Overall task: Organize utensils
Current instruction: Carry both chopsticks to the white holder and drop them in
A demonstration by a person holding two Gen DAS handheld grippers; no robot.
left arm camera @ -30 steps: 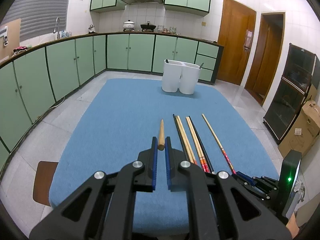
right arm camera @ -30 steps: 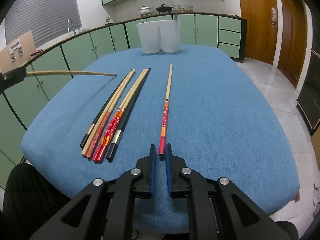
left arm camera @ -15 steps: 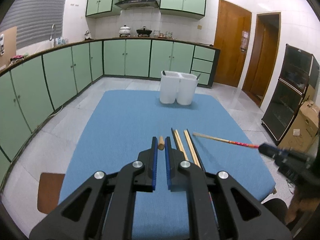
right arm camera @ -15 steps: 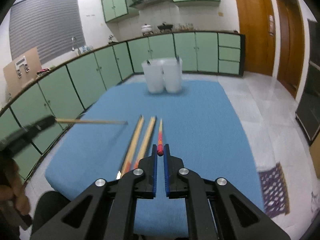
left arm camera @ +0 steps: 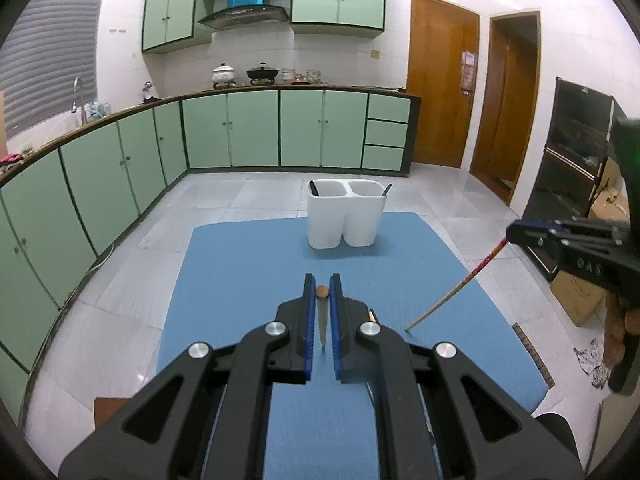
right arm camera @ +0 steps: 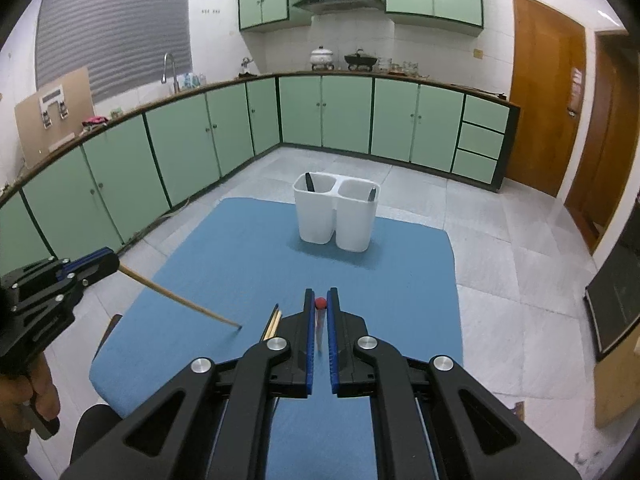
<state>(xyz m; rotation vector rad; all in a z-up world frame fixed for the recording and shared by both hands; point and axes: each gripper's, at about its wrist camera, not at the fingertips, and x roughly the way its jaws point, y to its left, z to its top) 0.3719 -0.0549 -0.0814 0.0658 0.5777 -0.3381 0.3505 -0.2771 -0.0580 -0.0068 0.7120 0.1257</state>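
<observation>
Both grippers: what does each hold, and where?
Left gripper: plain wooden chopstick, gripped at its thick butt end. Right gripper: red-patterned chopstick, gripped at its red end.

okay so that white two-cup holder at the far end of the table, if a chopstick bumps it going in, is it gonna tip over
Probably not. The white holder has two joined cups side by side, giving it a broad base on the blue cloth. It looks like light plastic and nearly empty, so a bump might slide it a little.
</observation>
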